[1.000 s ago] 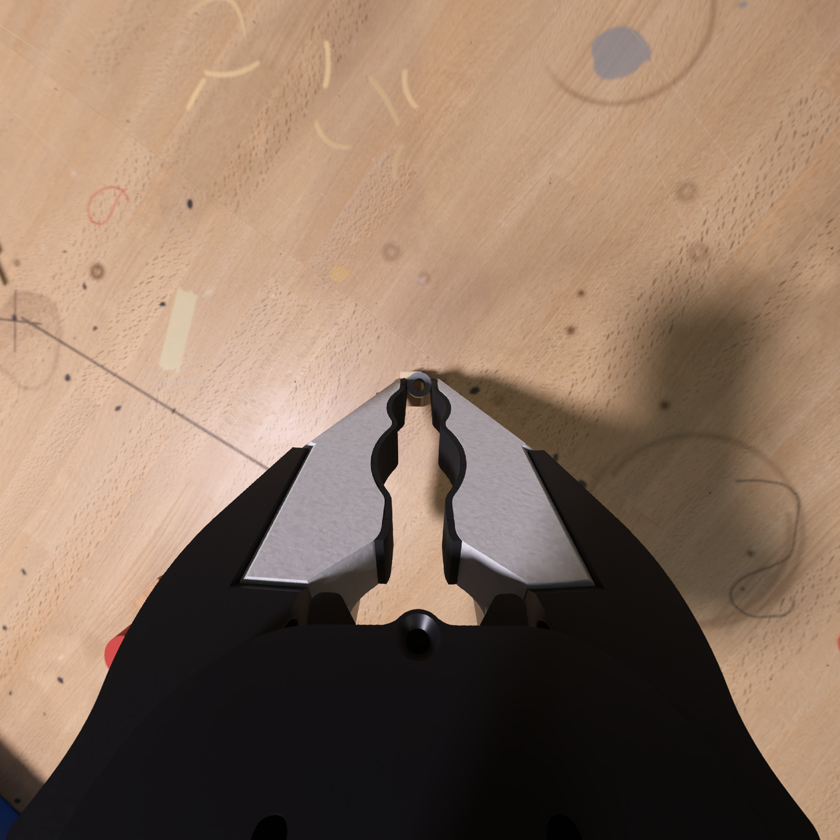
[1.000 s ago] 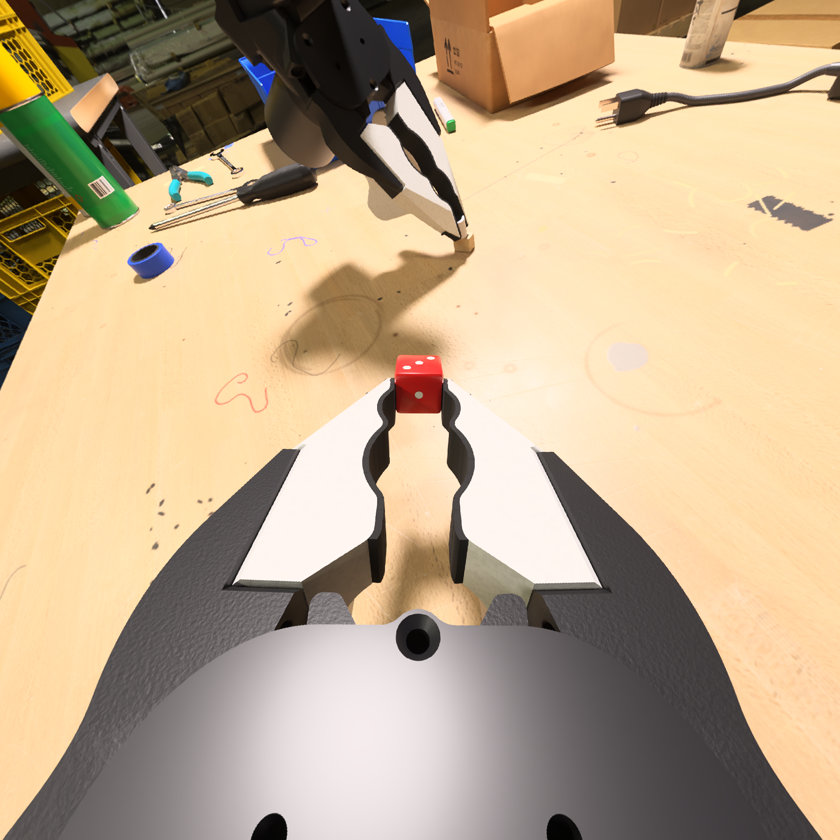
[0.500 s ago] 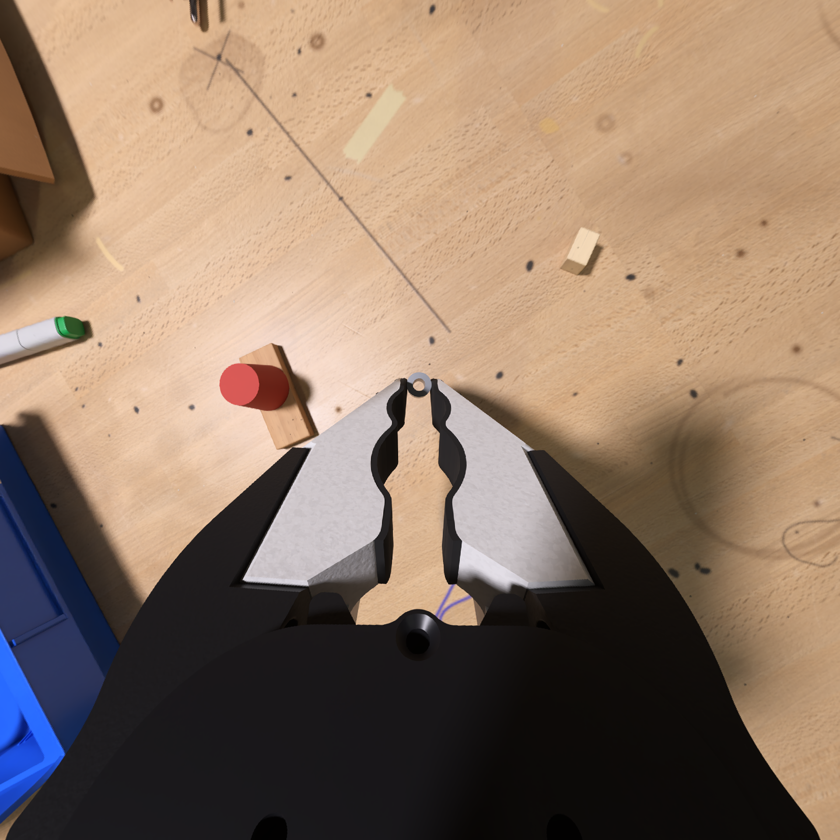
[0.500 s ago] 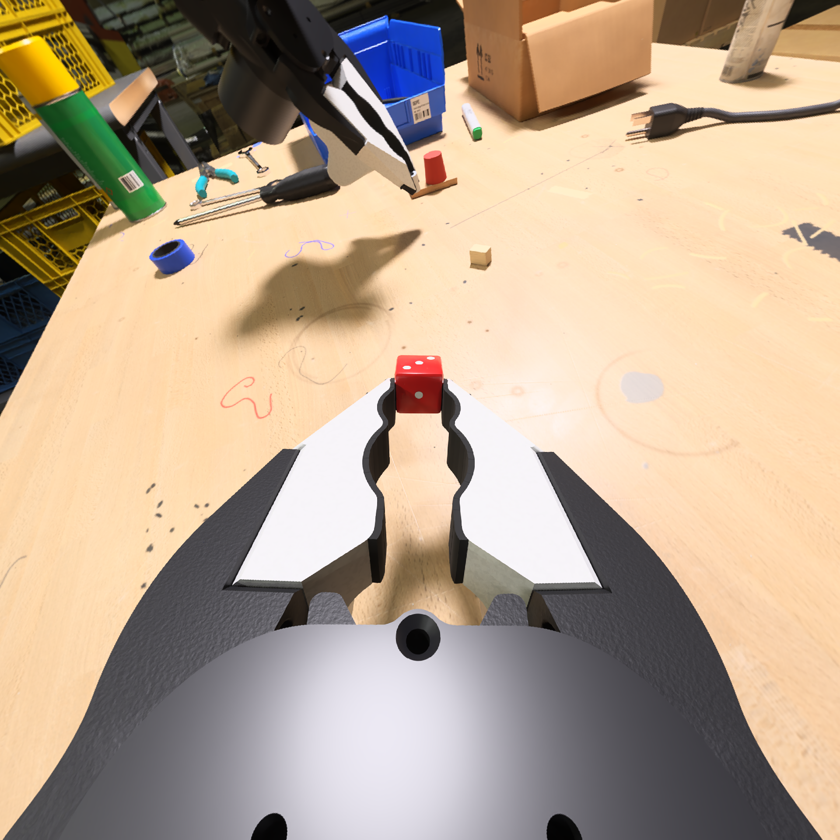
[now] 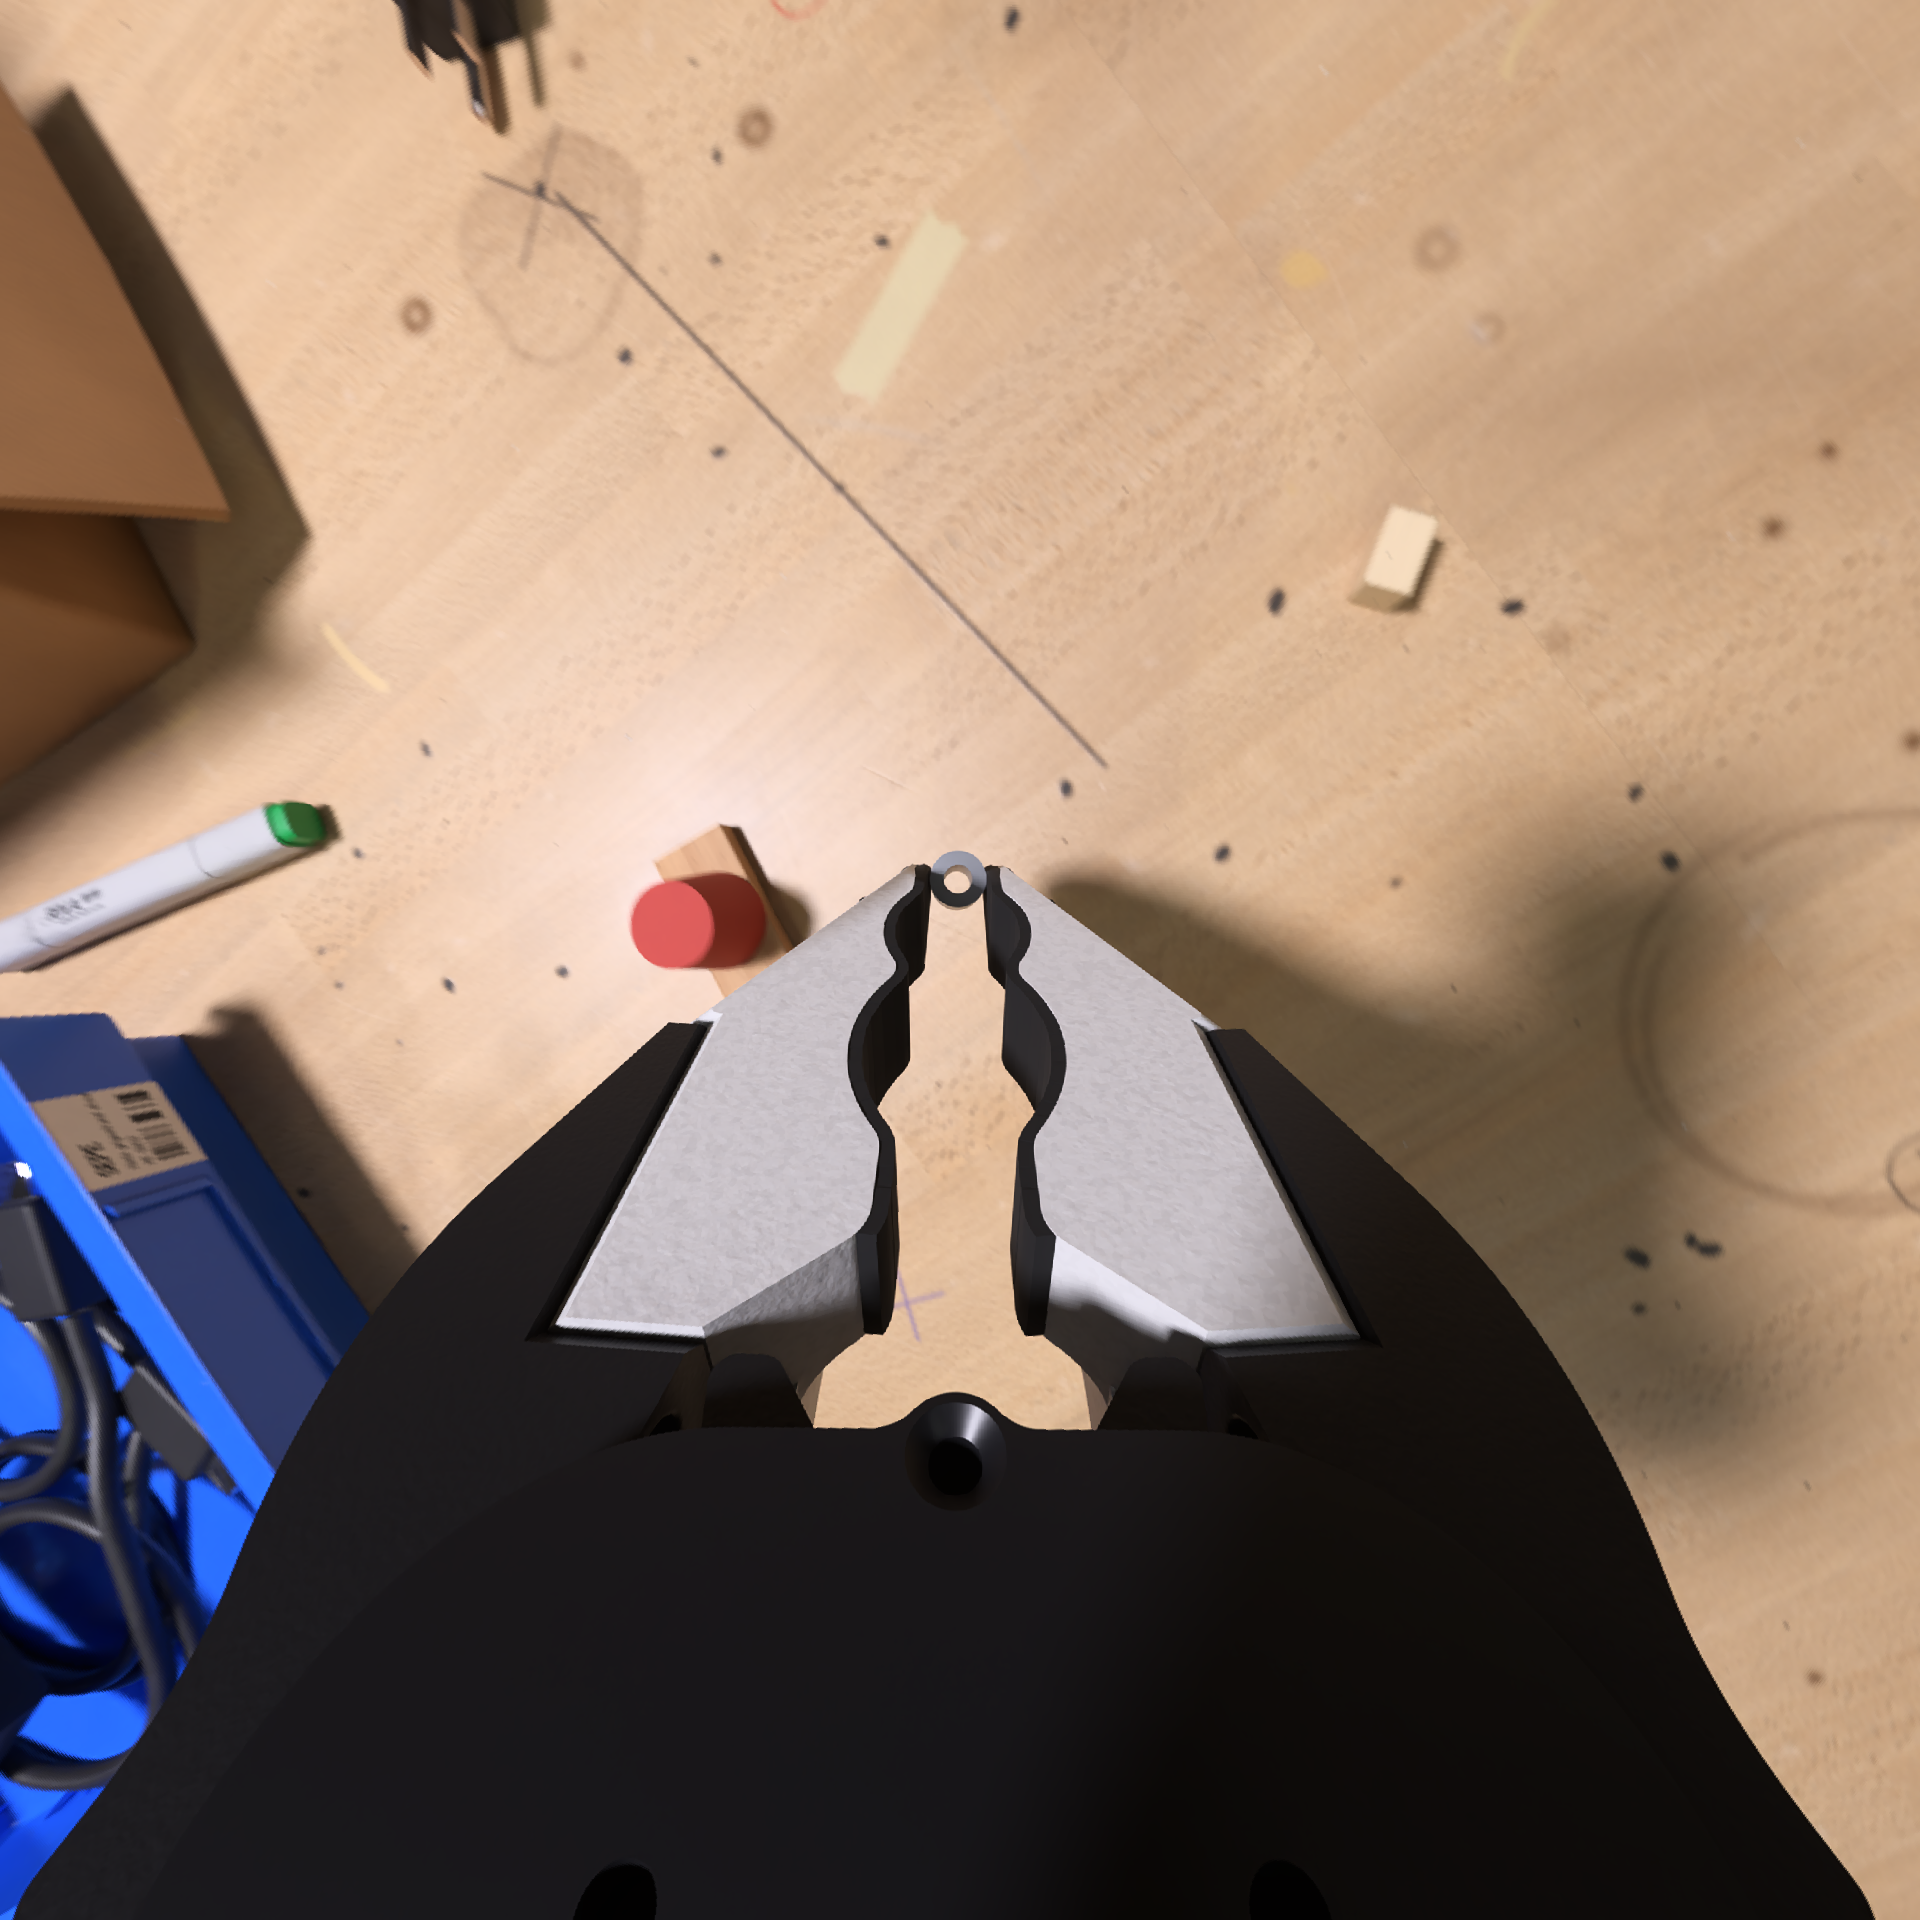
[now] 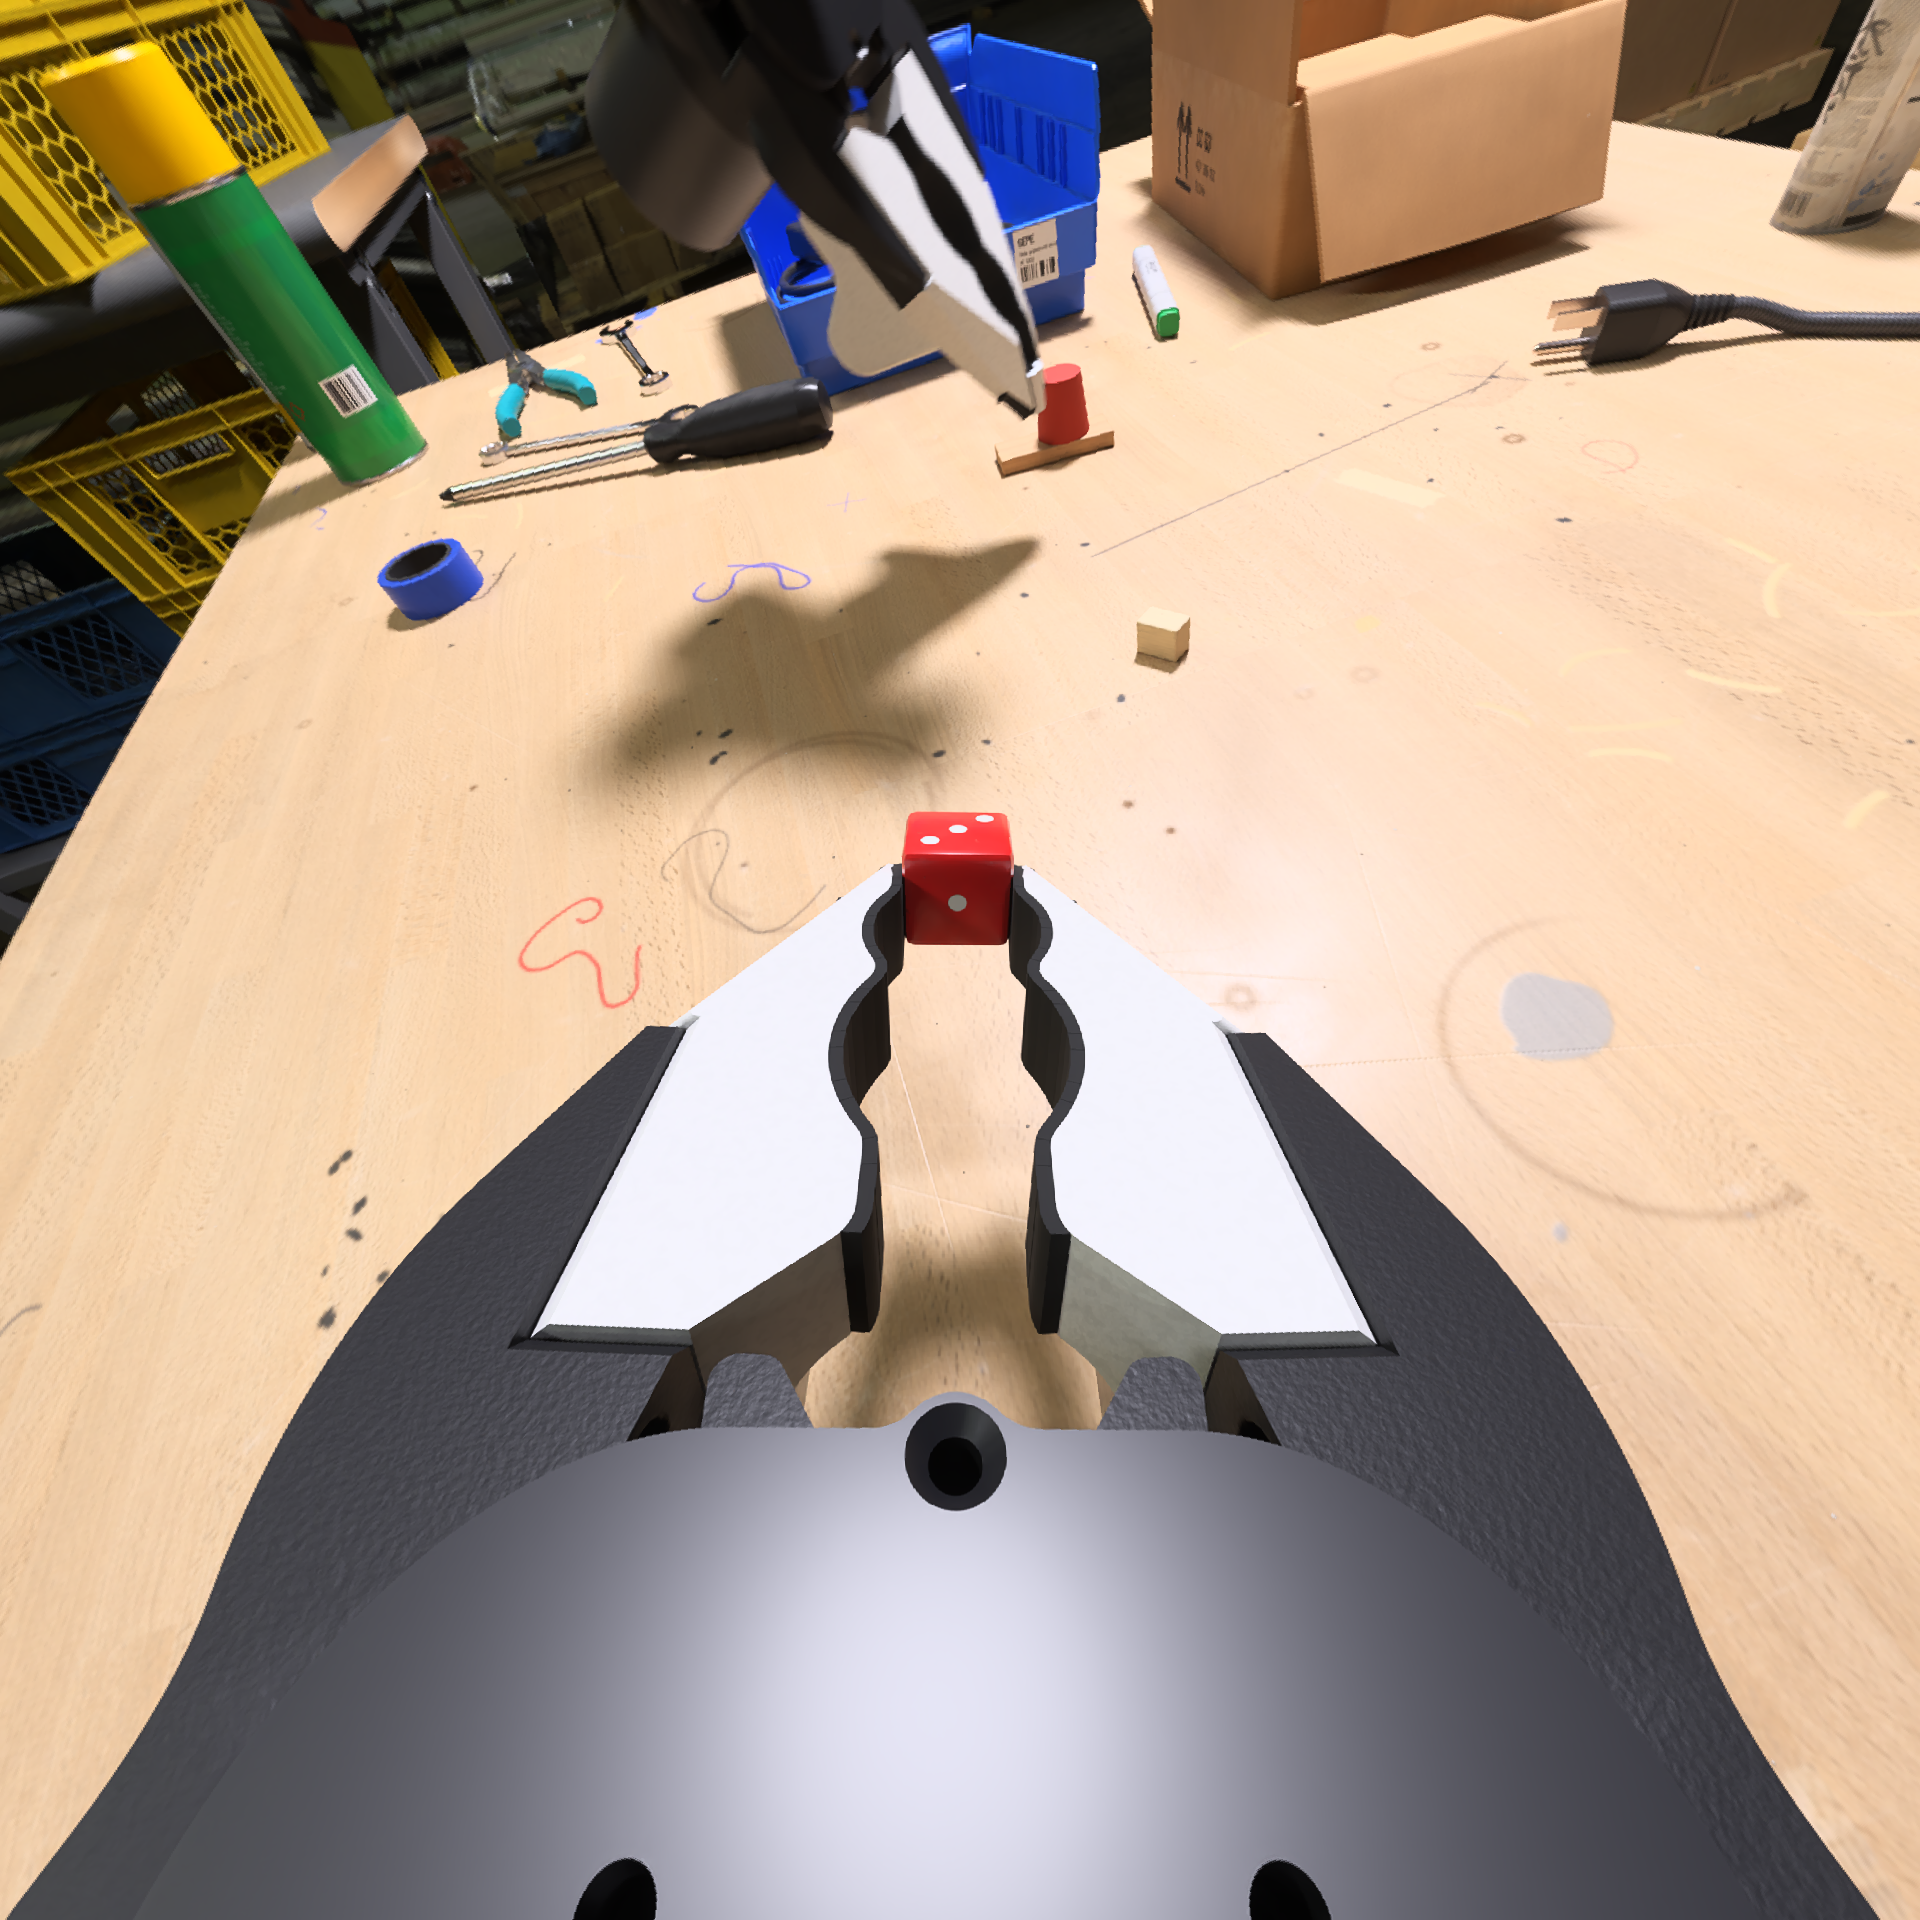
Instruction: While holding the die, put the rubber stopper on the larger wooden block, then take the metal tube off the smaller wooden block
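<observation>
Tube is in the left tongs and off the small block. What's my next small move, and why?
Probably lower the left tongs and set the tube on bare table. The stopper already stands on the larger block, the small block is bare, and the right tongs hold the die.

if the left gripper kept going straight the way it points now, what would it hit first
Probably bare tabletop. The left gripper, shut on the metal tube, points down at the wood; the rubber stopper on its wooden block sits just left of that line, the small block well right. Depth is unclear.
</observation>
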Motion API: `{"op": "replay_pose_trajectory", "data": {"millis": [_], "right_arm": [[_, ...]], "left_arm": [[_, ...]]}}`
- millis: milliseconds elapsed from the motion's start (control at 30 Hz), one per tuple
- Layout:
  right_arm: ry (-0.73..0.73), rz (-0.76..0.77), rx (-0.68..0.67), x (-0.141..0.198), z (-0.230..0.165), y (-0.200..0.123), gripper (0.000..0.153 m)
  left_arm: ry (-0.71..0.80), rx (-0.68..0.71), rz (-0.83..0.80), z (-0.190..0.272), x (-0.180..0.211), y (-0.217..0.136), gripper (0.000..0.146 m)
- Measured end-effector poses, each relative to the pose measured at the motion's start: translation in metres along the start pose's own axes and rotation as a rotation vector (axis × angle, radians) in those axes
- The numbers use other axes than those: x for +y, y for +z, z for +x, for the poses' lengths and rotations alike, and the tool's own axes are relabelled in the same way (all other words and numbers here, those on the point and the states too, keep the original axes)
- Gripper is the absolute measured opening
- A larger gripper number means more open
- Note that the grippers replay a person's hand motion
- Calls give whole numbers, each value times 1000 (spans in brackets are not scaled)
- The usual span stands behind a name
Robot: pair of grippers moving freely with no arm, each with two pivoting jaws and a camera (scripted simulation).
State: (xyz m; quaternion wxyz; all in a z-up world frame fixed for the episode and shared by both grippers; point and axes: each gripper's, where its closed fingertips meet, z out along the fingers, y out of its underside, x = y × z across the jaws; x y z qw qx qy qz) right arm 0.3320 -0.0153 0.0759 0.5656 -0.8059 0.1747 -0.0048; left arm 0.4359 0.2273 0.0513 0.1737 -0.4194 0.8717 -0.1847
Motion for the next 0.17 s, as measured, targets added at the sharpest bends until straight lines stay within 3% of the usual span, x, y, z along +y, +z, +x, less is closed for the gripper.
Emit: {"op": "replay_pose_trajectory", "data": {"millis": [167], "right_arm": [[4,-6,-2,1,-4,4,19]], "left_arm": [[-59,-13,55,-18,-37,4,10]]}}
